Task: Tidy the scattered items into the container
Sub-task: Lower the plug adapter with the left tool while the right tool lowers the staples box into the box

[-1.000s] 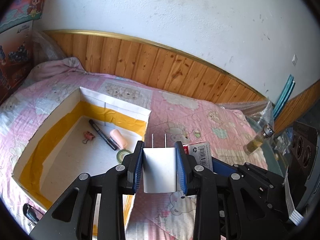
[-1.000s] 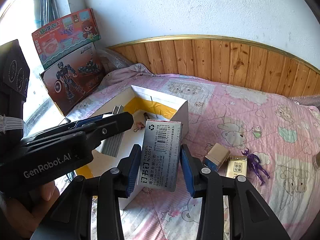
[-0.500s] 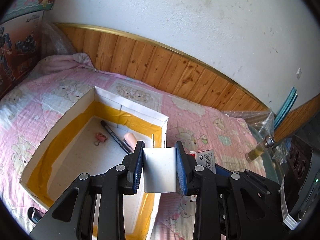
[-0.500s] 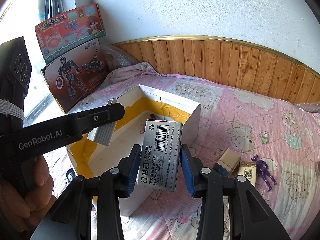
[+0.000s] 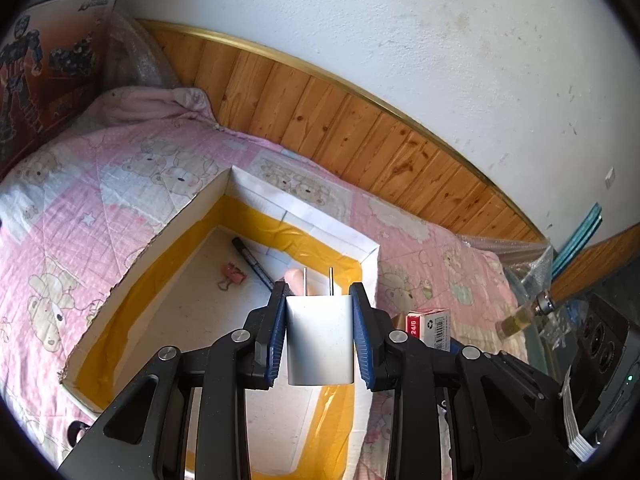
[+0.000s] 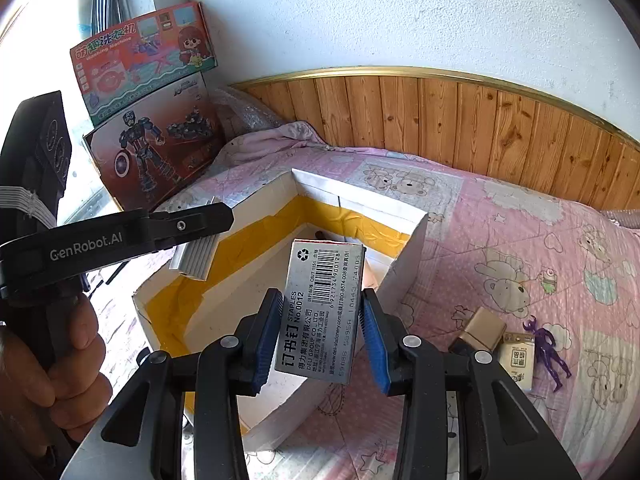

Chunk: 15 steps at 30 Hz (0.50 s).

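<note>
My left gripper [image 5: 319, 308] is shut on a white plug charger [image 5: 320, 340], prongs forward, held above the open white box with yellow tape inside [image 5: 168, 276]. My right gripper [image 6: 320, 312] is shut on a grey staples box [image 6: 320, 312], held above the same box [image 6: 404, 264] near its right wall. The staples box also shows in the left wrist view [image 5: 430, 326]. The left gripper with the charger shows in the right wrist view [image 6: 196, 252]. In the box lie a black marker [image 5: 252, 260], a pink binder clip [image 5: 232, 276] and a pink eraser [image 5: 294, 278].
A pink teddy-bear quilt [image 6: 520, 248] covers the bed. On it to the right lie a gold box [image 6: 480, 330], a small card pack [image 6: 520, 360] and a purple figure [image 6: 548, 346]. Toy boxes [image 6: 148, 120] lean at the left. A small bottle [image 5: 524, 314] stands at the right.
Both grippers have moved forward and over the white box, each still holding its item. The box now fills more of both views.
</note>
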{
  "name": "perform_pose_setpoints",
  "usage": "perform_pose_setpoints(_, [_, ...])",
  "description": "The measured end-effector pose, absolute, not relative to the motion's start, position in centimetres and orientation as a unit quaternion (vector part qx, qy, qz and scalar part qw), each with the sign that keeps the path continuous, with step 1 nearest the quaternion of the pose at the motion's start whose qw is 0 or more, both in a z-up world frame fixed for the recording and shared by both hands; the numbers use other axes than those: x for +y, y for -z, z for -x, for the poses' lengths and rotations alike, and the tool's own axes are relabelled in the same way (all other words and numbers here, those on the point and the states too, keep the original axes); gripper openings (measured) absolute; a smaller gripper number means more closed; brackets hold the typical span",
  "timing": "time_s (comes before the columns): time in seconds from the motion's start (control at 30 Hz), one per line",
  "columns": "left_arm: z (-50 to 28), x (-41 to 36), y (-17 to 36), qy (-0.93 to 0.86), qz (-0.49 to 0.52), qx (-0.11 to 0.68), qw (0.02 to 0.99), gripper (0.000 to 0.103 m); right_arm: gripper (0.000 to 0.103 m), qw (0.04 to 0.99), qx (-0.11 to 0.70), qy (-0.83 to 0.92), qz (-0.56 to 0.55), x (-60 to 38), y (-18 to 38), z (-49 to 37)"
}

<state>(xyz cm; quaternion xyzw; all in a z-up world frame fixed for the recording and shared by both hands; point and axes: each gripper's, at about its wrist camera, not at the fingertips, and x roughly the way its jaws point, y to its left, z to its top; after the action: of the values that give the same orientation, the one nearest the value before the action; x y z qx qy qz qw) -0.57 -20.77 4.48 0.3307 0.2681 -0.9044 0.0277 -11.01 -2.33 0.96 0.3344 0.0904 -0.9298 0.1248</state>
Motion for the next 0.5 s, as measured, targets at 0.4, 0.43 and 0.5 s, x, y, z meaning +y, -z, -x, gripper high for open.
perform_pose_setpoints(0.4, [1.5, -23.9, -2.6, 0.888, -0.350, 0.296, 0.037, 0.031, 0.041, 0.139, 0.111, 0.923, -0.340, -5.3, 0.6, 12.3])
perform_pose_setpoints(0.43, [1.7, -24.1, -2.4, 0.887, -0.352, 0.297, 0.039, 0.031, 0.041, 0.140, 0.115, 0.923, -0.340, -5.6, 0.7, 12.4])
perform_pose_setpoints(0.5, [2.0, -24.5, -2.2, 0.885, -0.355, 0.297, 0.042, 0.031, 0.041, 0.143, 0.119, 0.921, -0.342, -6.1, 1.0, 12.6])
